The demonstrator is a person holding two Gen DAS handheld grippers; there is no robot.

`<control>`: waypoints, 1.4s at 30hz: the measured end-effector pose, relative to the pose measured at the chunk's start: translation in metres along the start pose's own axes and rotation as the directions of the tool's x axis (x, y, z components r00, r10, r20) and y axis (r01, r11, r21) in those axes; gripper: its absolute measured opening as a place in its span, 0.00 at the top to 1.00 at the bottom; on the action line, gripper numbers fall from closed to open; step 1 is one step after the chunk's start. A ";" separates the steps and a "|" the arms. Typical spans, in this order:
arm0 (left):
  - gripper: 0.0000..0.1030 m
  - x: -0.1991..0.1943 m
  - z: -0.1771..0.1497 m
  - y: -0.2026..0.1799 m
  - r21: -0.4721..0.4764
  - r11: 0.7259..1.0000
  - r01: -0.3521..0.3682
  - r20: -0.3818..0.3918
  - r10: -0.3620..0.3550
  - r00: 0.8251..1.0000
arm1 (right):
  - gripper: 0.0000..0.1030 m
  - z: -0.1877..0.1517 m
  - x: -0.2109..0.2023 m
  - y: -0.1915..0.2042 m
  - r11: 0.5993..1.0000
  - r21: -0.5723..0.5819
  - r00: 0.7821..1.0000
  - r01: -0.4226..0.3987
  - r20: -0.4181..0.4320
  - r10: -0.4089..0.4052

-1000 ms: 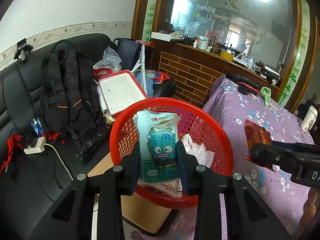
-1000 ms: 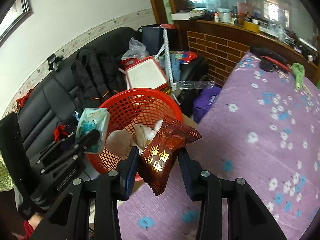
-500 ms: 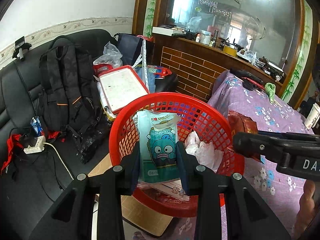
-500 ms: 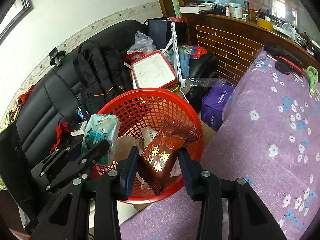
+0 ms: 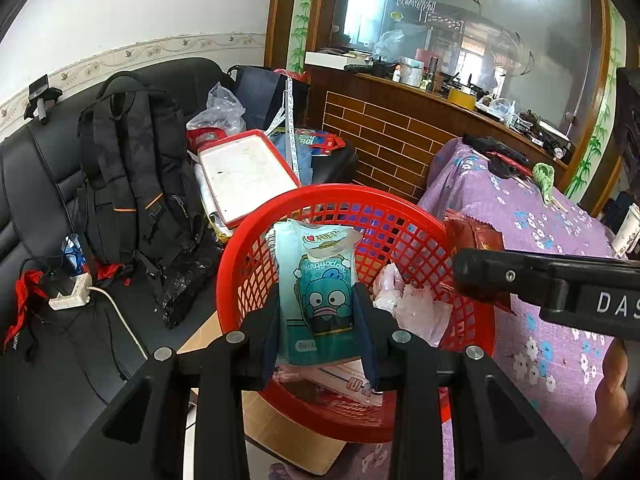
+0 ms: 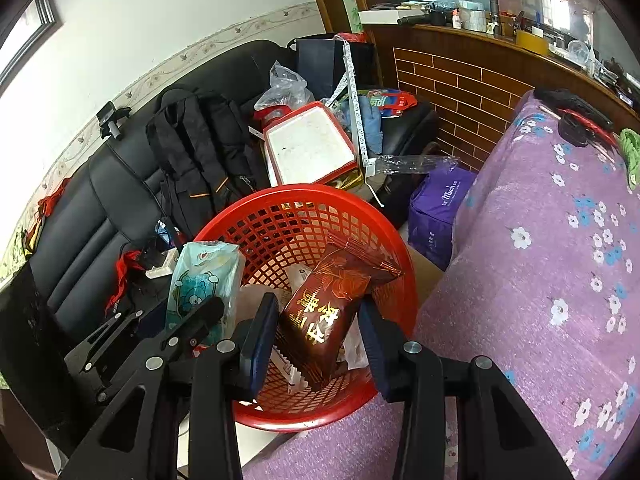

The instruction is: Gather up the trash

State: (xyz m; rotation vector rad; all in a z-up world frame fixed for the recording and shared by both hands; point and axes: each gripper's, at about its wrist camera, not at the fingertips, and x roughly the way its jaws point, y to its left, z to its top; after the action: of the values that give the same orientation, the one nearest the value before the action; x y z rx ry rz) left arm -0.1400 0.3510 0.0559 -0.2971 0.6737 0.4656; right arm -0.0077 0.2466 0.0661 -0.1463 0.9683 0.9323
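Observation:
A red mesh basket (image 5: pixel 404 200) (image 6: pixel 296 196) stands beside the purple table and holds crumpled paper and wrappers. My left gripper (image 5: pixel 318 332) is shut on a teal cartoon packet (image 5: pixel 320 280), held over the basket's near side; the packet also shows in the right wrist view (image 6: pixel 200 280). My right gripper (image 6: pixel 320 344) has its jaws apart around a dark red snack bag (image 6: pixel 328 312) that hangs over the basket, loose between the pads. The right gripper's finger crosses the left wrist view (image 5: pixel 540 280).
A black sofa (image 5: pixel 36 208) on the left carries a black backpack (image 5: pixel 136 184), a red-rimmed white tray (image 5: pixel 244 176), bags and a power strip (image 5: pixel 70 300). A purple flowered tablecloth (image 6: pixel 540 280) covers the table on the right. A cardboard box (image 5: pixel 280 432) lies under the basket.
My right gripper moved left from the table to over the basket with the red bag, and its jaws have widened. My left gripper stayed over the basket with the teal packet.

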 end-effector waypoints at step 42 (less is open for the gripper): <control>0.00 -0.128 -0.083 -0.070 0.099 0.918 -0.384 0.240 0.353 0.904 | 0.15 -0.184 -0.164 -0.029 0.907 0.015 0.863 0.421 0.301 -0.406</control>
State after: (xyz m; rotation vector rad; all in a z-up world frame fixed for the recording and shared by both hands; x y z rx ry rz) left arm -0.2367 0.2170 0.0865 0.0243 0.5443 0.7973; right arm -0.1414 0.0381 0.0740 -0.2400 0.5971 0.5583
